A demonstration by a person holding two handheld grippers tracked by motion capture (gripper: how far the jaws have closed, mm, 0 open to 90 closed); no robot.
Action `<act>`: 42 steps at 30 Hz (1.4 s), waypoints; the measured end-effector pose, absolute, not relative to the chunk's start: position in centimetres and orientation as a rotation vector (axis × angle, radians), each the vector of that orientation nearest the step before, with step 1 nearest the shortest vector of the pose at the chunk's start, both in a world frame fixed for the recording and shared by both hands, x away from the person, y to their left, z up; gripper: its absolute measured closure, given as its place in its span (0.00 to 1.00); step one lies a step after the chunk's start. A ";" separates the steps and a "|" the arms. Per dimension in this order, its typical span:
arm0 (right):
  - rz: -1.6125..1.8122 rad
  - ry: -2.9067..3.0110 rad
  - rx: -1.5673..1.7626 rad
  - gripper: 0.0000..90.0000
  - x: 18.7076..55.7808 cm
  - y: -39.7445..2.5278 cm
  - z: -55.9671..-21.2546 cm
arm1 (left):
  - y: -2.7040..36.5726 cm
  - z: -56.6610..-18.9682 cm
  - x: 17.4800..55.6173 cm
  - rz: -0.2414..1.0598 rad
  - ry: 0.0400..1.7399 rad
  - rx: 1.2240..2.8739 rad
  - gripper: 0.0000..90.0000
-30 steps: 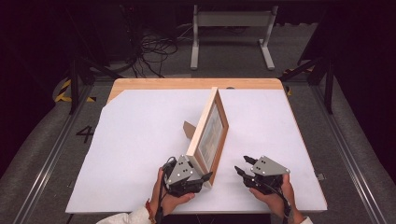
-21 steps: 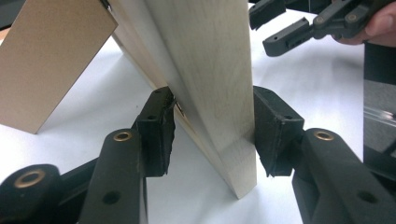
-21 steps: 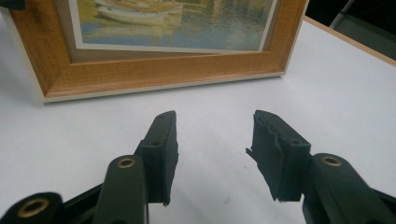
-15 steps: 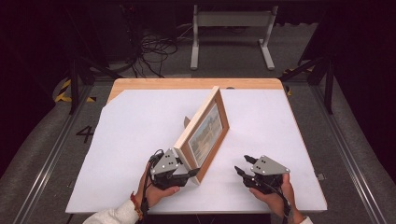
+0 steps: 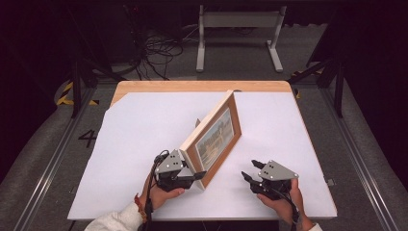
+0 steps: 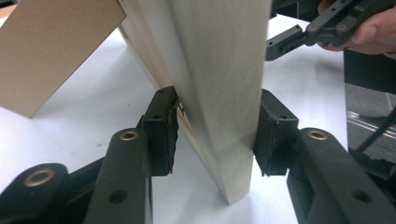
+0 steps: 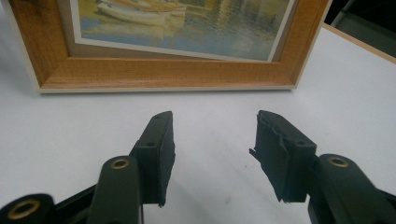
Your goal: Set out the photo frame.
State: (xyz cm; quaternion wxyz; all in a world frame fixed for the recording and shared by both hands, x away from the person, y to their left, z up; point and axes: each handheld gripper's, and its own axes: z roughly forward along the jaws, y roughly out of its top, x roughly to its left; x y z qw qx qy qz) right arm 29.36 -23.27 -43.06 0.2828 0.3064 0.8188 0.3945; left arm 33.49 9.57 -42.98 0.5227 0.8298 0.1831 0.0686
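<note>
Frame: the picture frame (image 5: 214, 139) stood mid-table, swung off its earlier line toward the near edge.
Left gripper (image 5: 195, 177): you pinched its near corner.
Right gripper (image 5: 250, 177): spread, empty, beside it.
Meaning: likely repositioning underway.

The picture frame (image 5: 215, 139) is stood on edge on the worktop (image 5: 134, 144), running from near centre to far right. The left tool (image 5: 192, 177) is placed at its near end, the right tool (image 5: 250, 173) apart to the right.
</note>
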 end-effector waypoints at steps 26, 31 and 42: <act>1.165 2.140 0.867 0.40 33.2 -24.2 -42.2 | 12.4 -41.6 32.6 0.344 0.481 1.933 0.49; 1.200 2.145 0.889 0.35 35.6 -24.8 -42.0 | 12.4 -41.5 31.7 0.369 0.473 1.961 0.50; 1.184 2.216 0.882 0.28 39.2 -23.2 -42.4 | 13.1 -41.1 30.3 0.460 0.479 1.930 0.65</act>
